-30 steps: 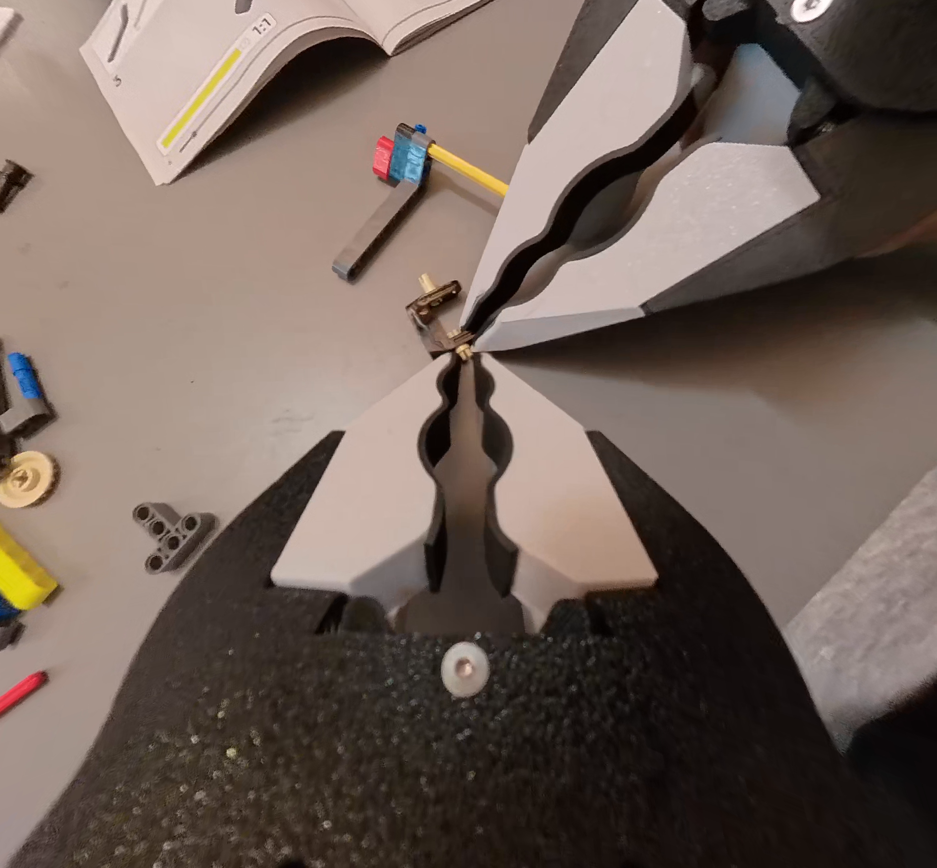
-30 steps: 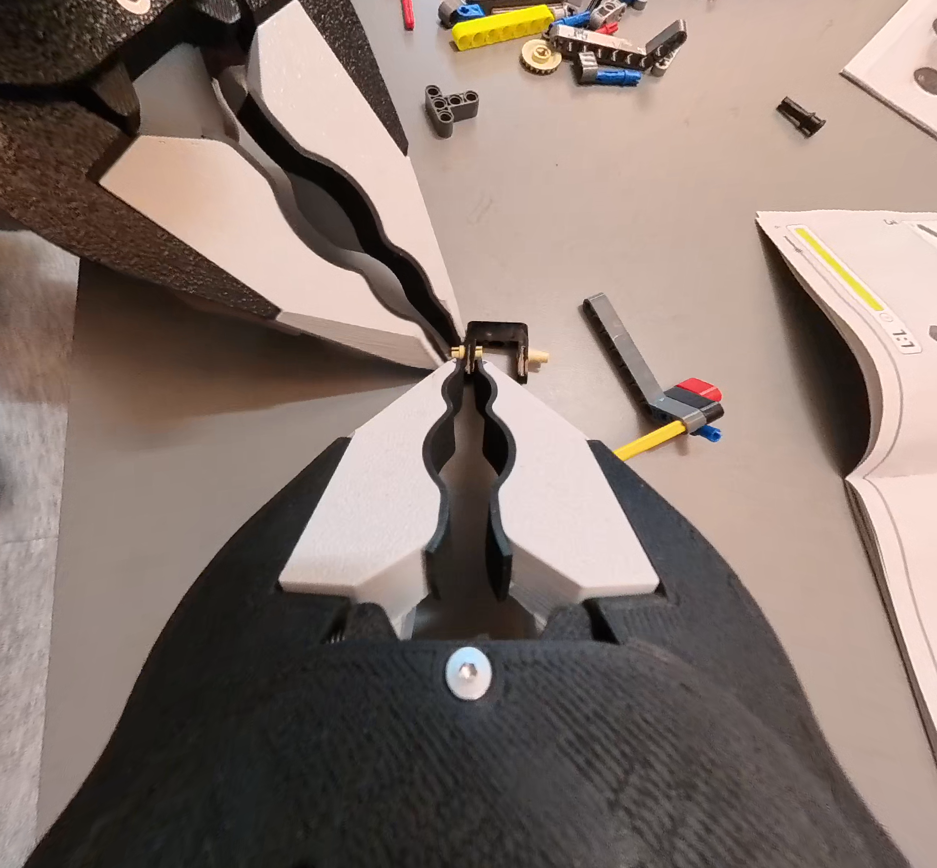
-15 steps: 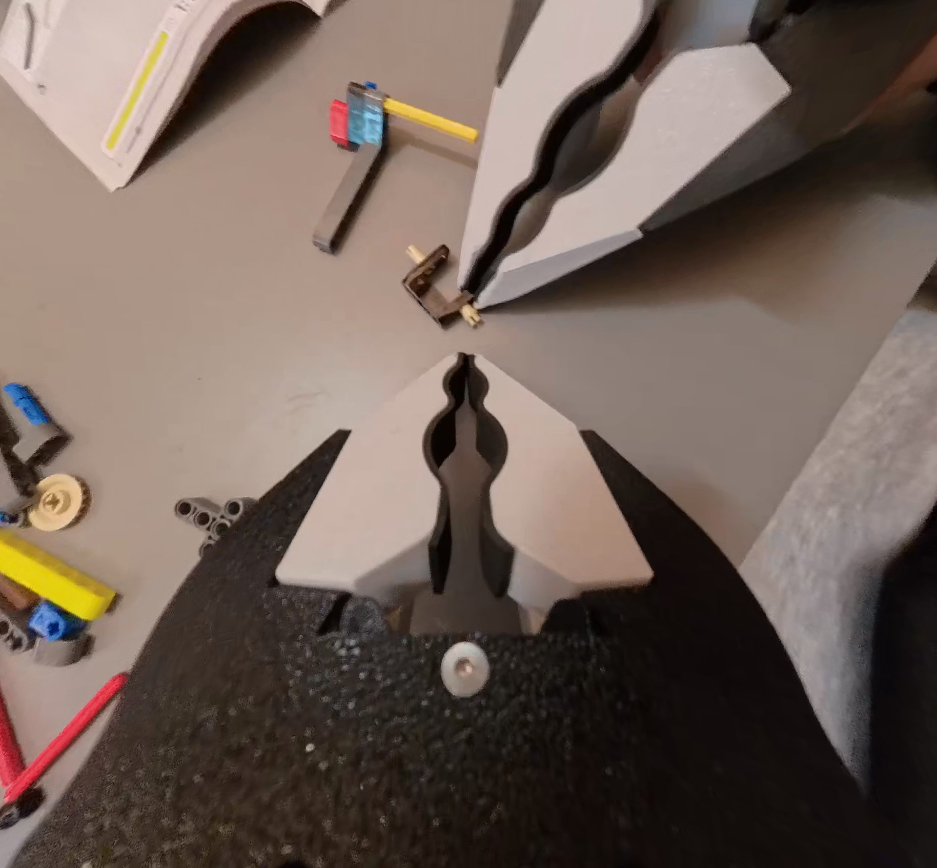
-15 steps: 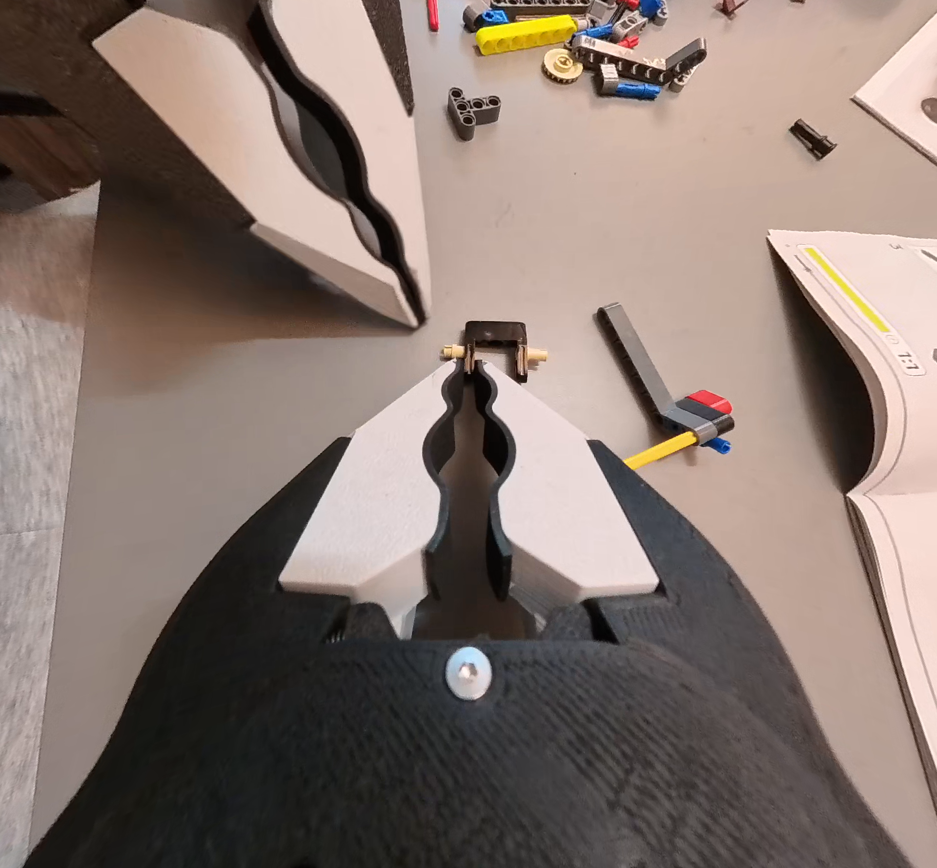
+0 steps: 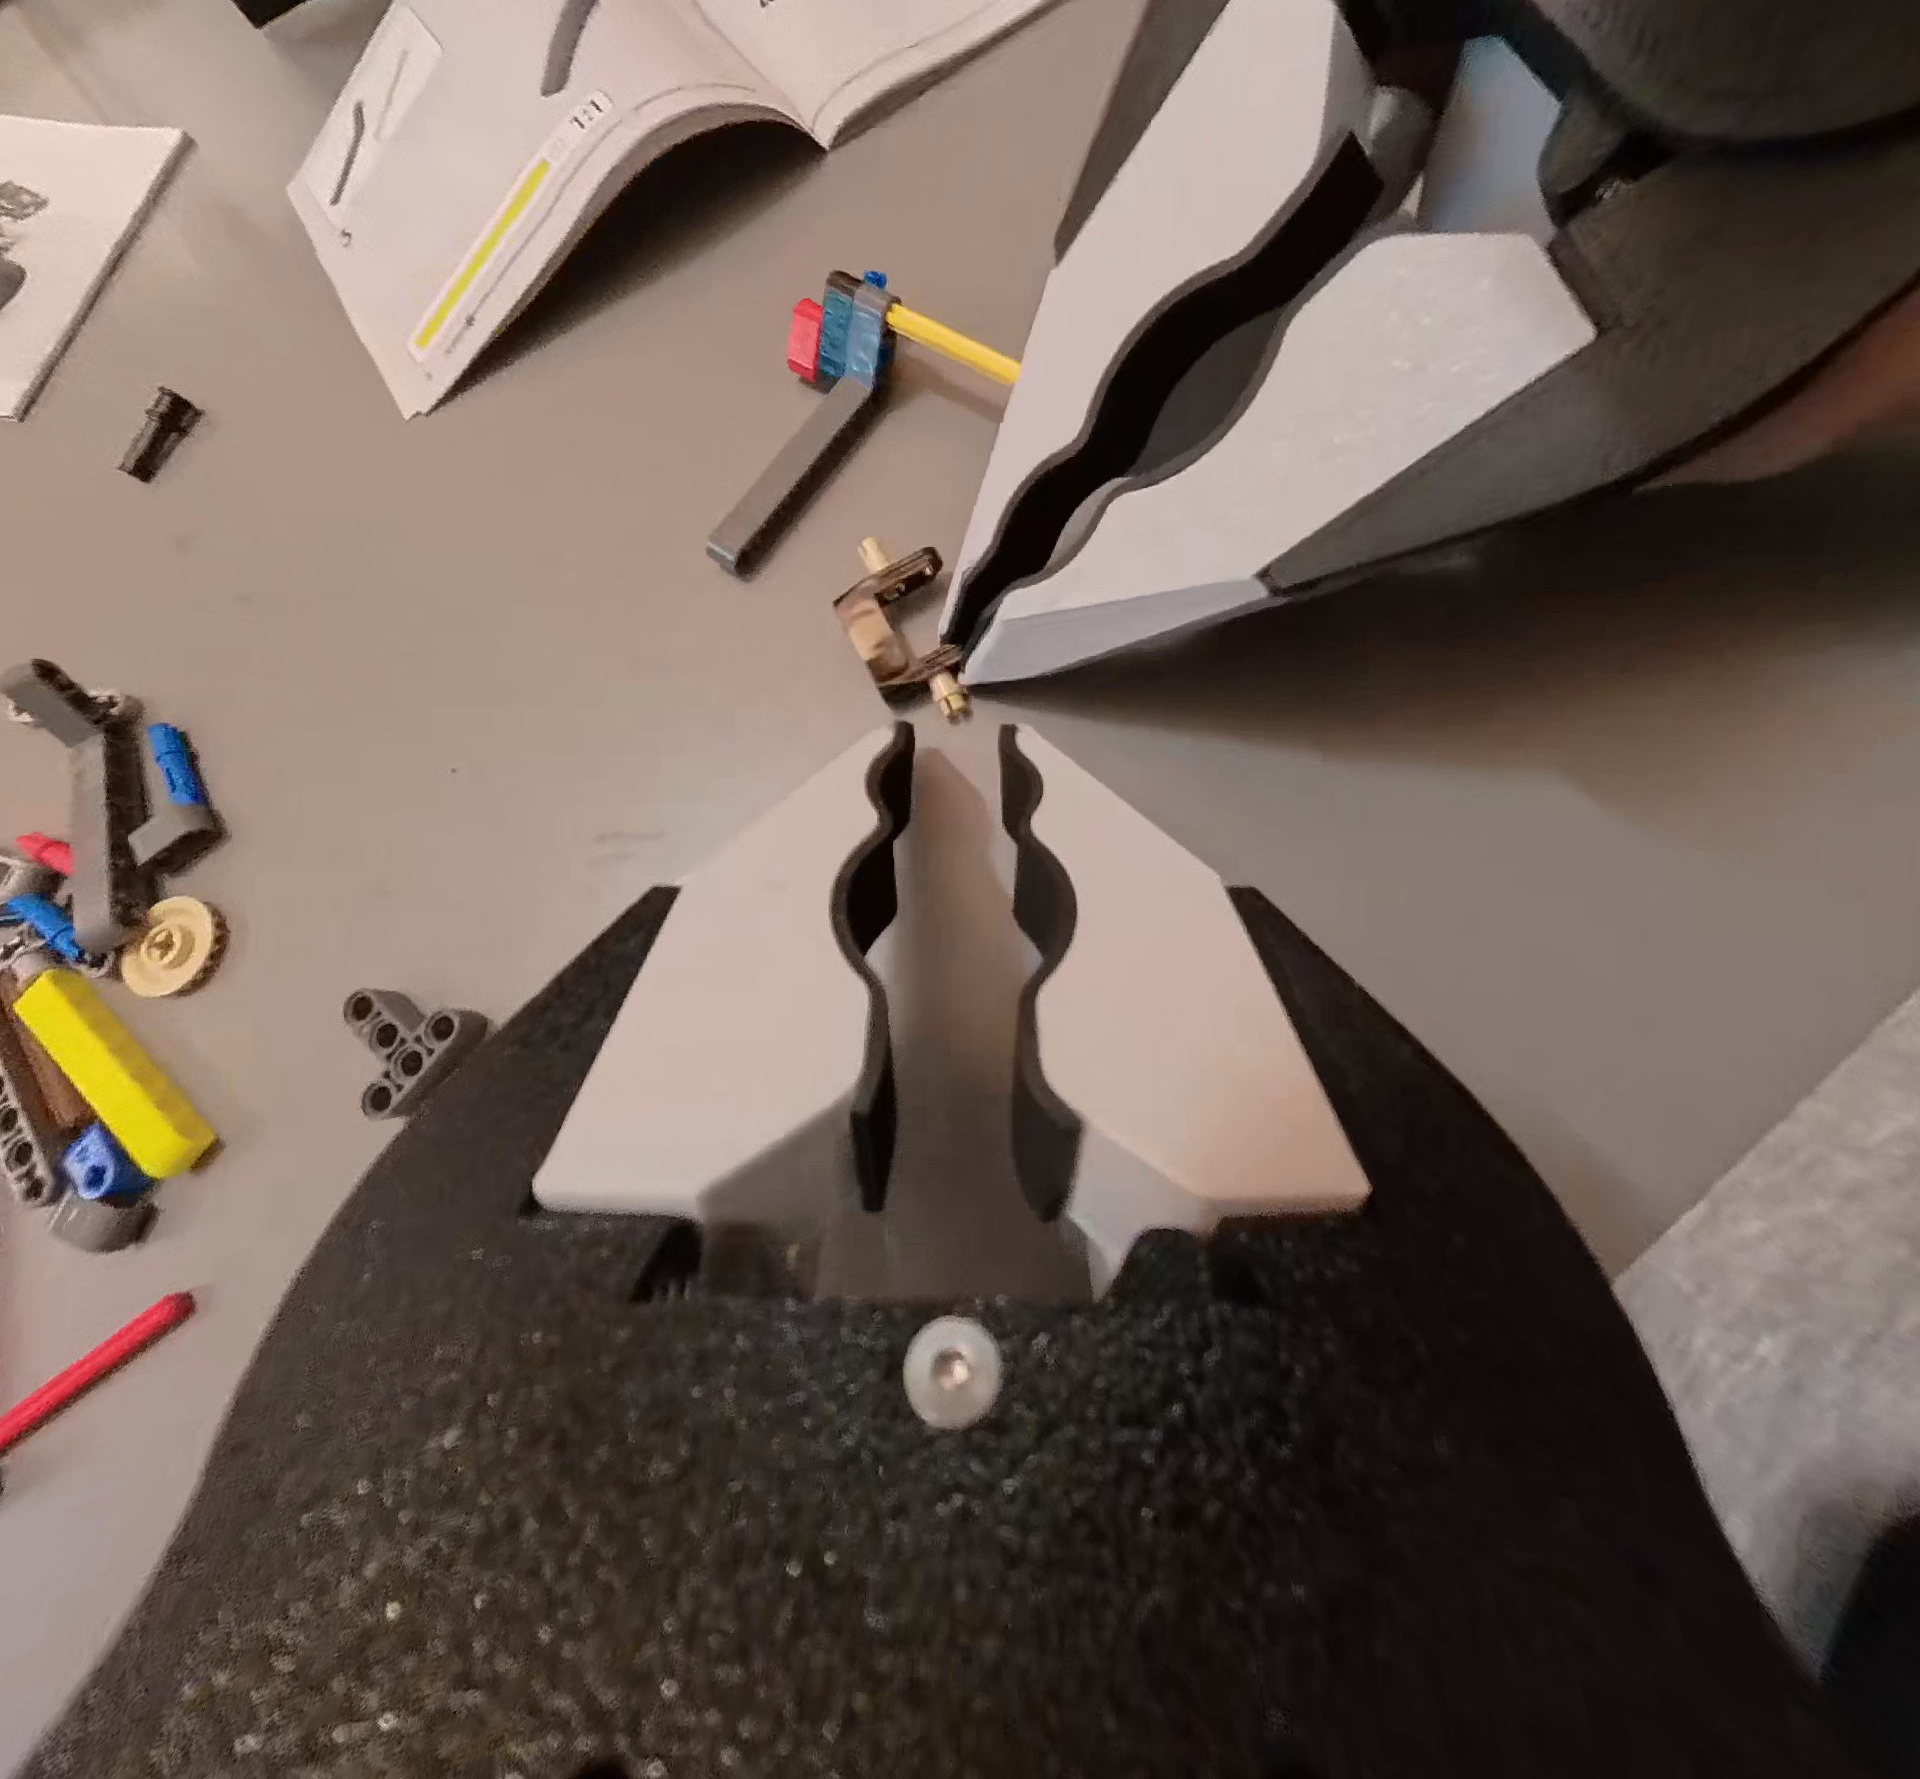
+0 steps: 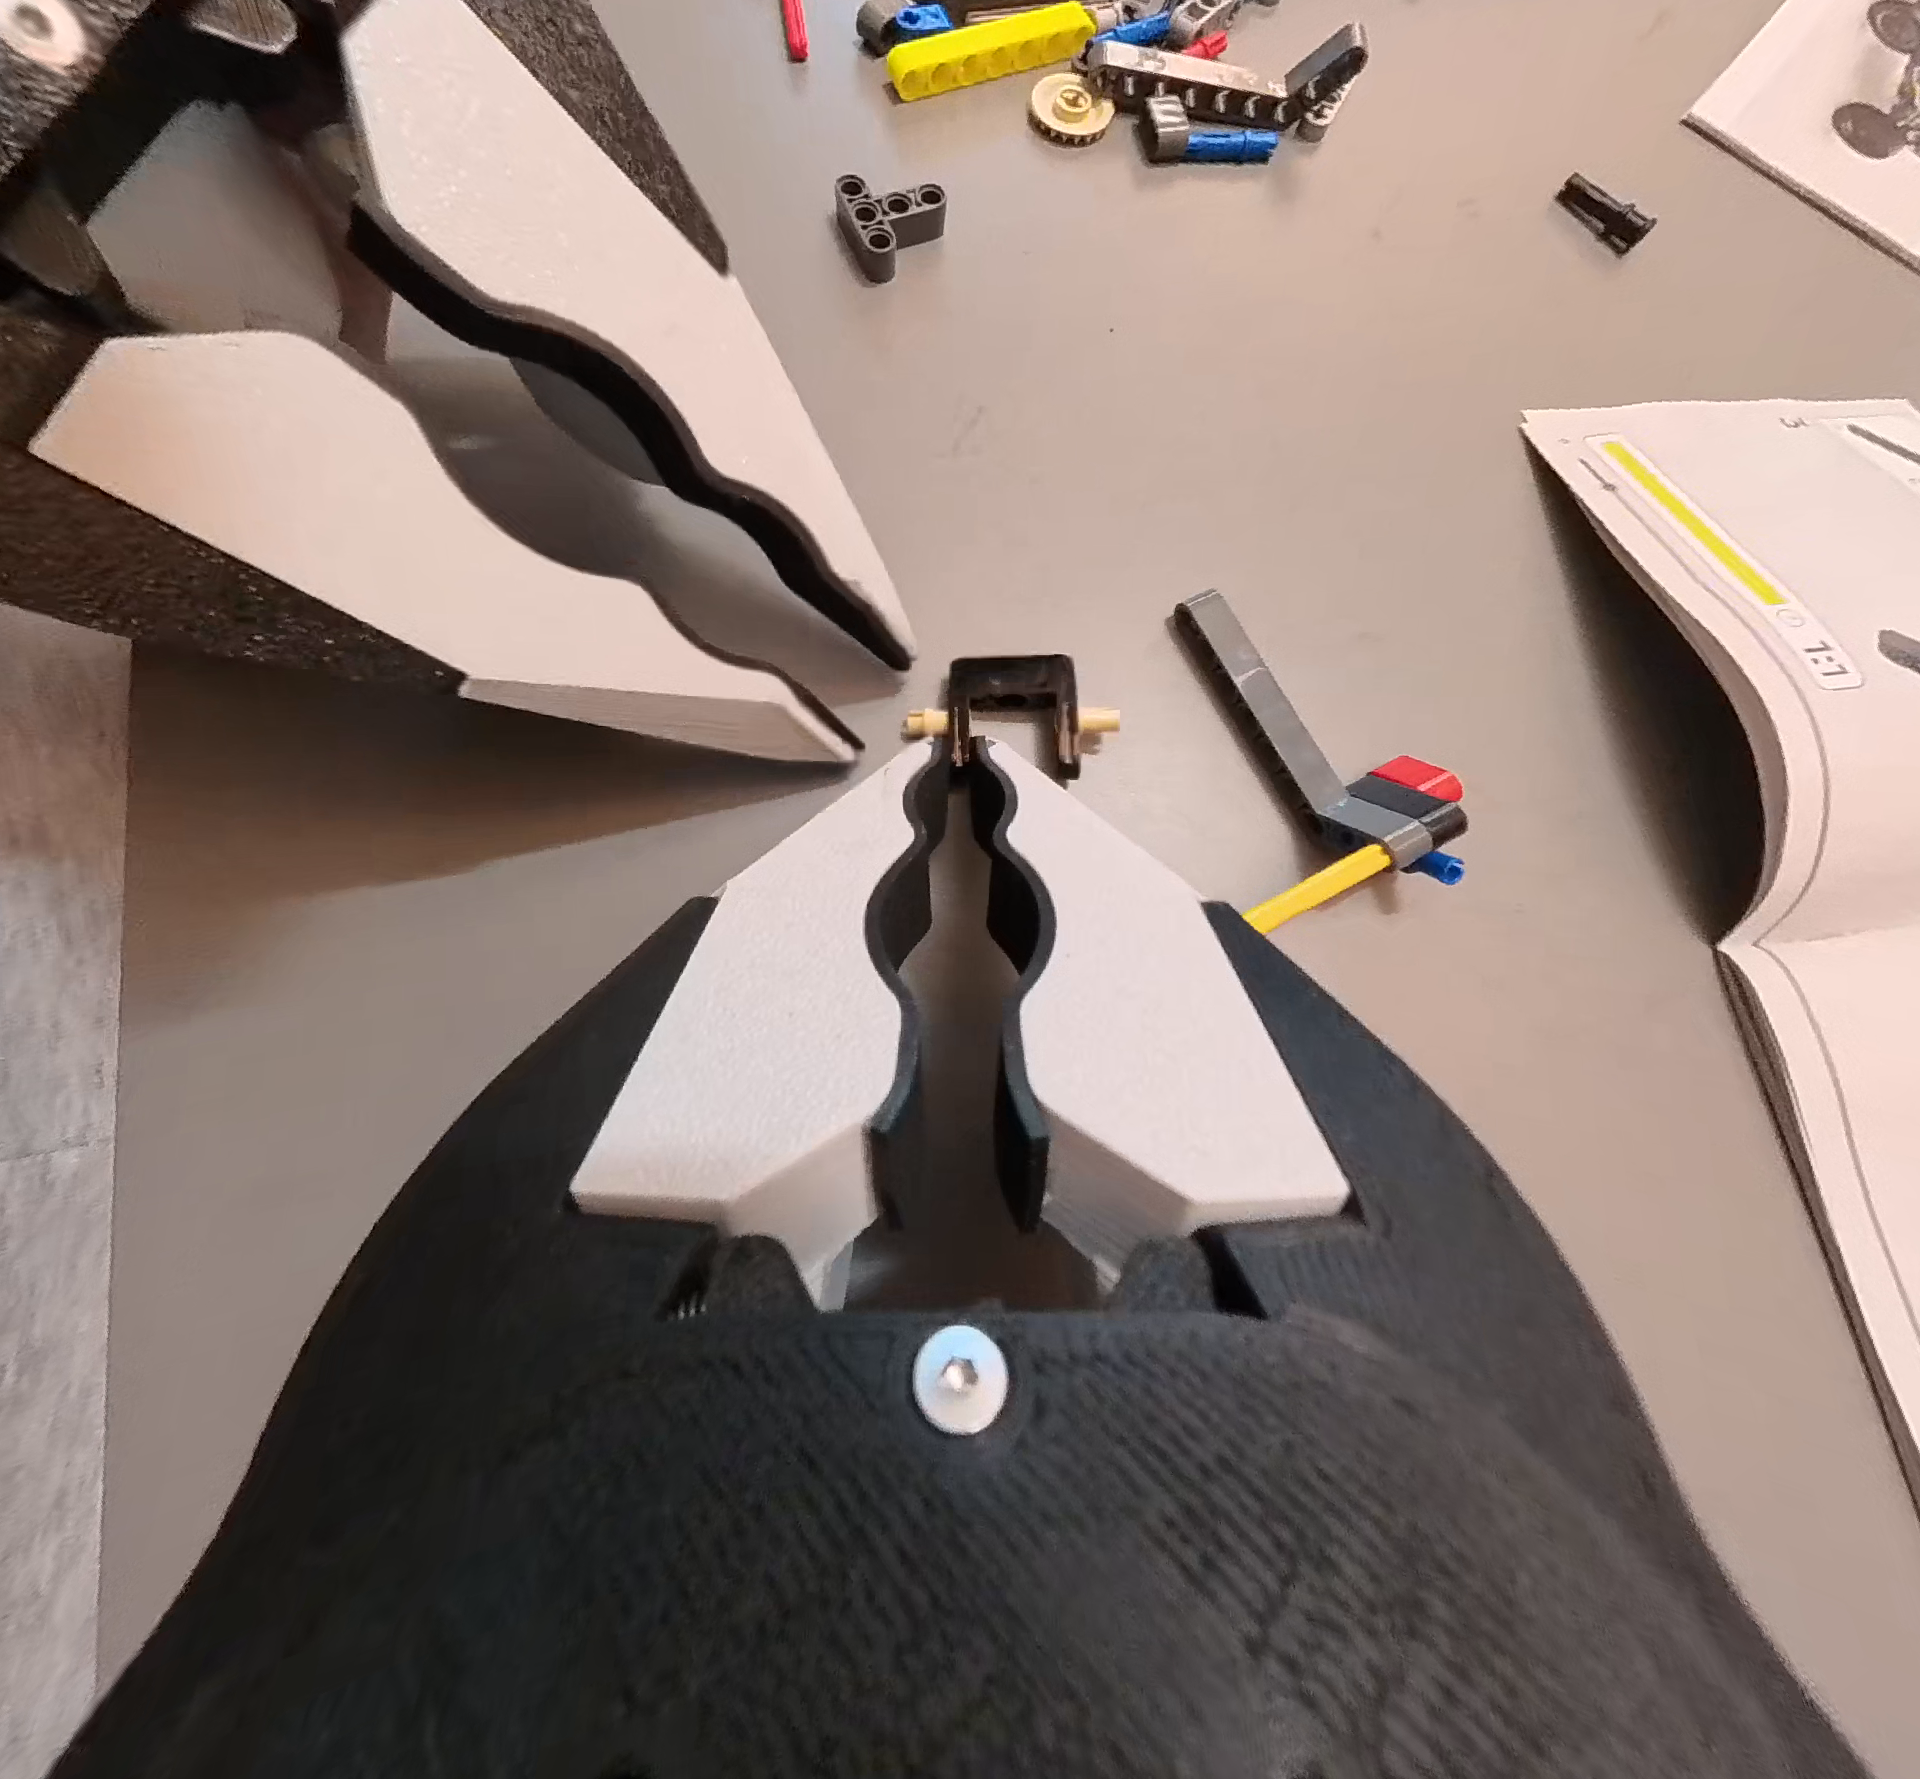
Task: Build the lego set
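We hold the right gripper low over the grey table, its fingers pointing forward and pinched tight on one arm of a small black bracket. The bracket hangs just off the fingertips, a tan pin poking out of each side. In the left wrist view the same bracket sits at the tip of the right gripper, which reaches in from the upper right. Our left gripper points straight at it from below, jaws parted and holding nothing, its tips just short of the near pin. A grey beam with a yellow axle lies on the table beyond, near the open booklet. Loose parts lie in a heap well apart
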The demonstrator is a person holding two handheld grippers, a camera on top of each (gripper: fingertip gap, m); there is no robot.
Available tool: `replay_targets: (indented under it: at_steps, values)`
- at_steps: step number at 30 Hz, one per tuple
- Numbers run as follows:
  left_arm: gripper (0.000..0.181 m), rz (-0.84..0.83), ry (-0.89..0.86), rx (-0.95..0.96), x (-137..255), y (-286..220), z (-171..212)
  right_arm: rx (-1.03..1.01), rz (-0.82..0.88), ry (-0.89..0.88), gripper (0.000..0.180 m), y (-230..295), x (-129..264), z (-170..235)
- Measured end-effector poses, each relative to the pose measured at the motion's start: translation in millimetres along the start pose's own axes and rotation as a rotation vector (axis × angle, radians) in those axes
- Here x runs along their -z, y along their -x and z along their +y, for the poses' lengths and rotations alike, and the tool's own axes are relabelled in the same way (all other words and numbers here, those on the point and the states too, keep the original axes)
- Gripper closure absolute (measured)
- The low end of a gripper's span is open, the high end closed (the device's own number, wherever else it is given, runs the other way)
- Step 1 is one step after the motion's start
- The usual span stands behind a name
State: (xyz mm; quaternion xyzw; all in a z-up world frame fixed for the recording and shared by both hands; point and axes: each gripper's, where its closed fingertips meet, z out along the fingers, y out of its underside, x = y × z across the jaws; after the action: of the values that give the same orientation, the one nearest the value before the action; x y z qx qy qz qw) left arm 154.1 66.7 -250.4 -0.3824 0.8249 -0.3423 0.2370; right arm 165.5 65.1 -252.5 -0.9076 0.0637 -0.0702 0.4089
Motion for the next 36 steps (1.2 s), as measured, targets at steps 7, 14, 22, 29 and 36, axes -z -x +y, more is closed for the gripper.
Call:
replay_targets:
  at_steps: [7, 14, 22, 29, 36]
  values:
    - [0.168, -0.032, -0.015, 0.015, -0.4, 5.3, -3.1, -0.137, -0.007, -0.049, 0.178, 1.7, 1.1, -10.1]
    - [0.171, -0.05, -0.02, -0.001, -0.7, 6.3, -4.5, -0.214, -0.033, -0.059, 0.178, 3.0, 1.0, -11.7]
    - [0.177, -0.089, -0.034, -0.023, 0.0, 10.4, -7.1, -0.275, -0.054, -0.083, 0.178, 1.8, 2.7, -14.1]
    - [0.178, -0.086, 0.009, -0.049, -1.8, 13.1, 0.8, -0.21, 0.038, -0.034, 0.178, 2.6, -3.3, -10.5]
    - [0.179, -0.141, 0.039, -0.088, -3.6, 15.8, 4.5, -0.16, 0.101, 0.004, 0.177, 1.2, -8.3, -8.0]
